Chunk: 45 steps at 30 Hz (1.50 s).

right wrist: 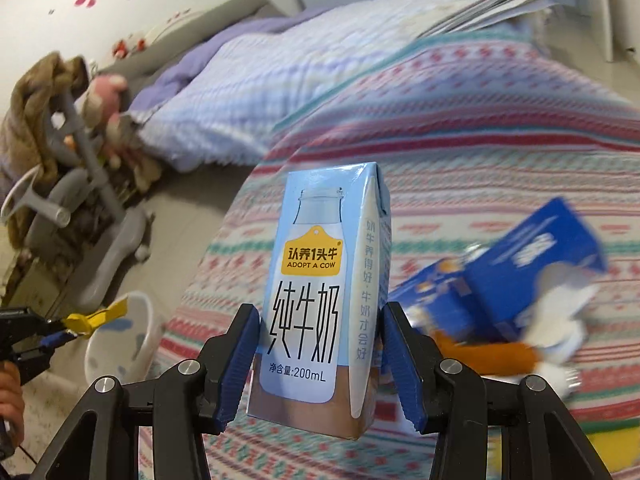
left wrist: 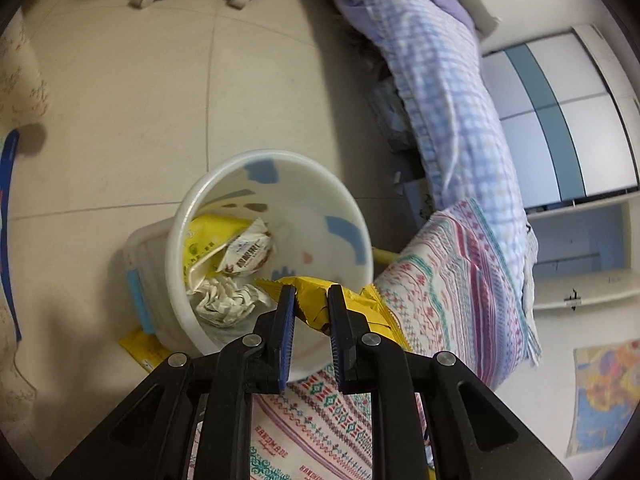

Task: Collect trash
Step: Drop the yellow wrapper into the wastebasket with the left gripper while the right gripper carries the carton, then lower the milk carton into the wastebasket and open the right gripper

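Honestly, we're mid-drop. Left hand-held gripper (left wrist: 311, 309) pinching yellow wrapper (left wrist: 352, 306) right over near rim of white bin (left wrist: 180, 236), beside bed (left wrist: 448, 292); pinch looks loose, wrapper could slide out onto floor (left wrist: 120, 120). Right hand-held gripper (right wrist: 320, 364) clamping milk carton (right wrist: 320, 300) over bed, low grip, might tip. Further off, blue box (right wrist: 520, 280) waits on blanket.
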Each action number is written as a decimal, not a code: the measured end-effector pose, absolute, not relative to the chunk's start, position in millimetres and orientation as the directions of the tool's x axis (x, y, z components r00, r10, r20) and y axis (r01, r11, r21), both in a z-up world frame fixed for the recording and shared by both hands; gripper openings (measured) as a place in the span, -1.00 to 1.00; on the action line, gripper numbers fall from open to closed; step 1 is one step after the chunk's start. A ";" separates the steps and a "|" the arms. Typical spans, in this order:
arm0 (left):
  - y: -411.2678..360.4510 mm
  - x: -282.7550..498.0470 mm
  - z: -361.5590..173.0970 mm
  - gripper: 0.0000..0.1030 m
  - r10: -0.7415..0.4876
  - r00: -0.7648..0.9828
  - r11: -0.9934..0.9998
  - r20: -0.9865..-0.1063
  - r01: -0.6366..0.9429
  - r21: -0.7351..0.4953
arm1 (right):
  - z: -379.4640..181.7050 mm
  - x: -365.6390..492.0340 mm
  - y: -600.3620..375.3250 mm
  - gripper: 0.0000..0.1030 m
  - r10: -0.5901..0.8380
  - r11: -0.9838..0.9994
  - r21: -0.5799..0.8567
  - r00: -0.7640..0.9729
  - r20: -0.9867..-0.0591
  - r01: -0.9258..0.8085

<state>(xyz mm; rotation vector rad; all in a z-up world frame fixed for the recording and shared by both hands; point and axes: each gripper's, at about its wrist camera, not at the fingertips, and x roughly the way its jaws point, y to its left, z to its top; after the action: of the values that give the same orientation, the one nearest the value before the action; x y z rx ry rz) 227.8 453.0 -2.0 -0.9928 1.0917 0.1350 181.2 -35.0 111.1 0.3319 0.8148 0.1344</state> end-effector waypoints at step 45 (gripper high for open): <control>472.9 213.9 19.3 -0.12 -0.300 0.555 0.569 -0.776 -0.549 -0.612 | 59.0 282.1 232.6 0.28 0.503 0.859 0.368 0.451 -0.738 -0.356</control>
<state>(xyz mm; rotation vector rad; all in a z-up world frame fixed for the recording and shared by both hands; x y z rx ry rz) 213.9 472.9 19.3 -0.9965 1.0140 0.1796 282.1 232.6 59.0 0.1691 0.9671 0.5333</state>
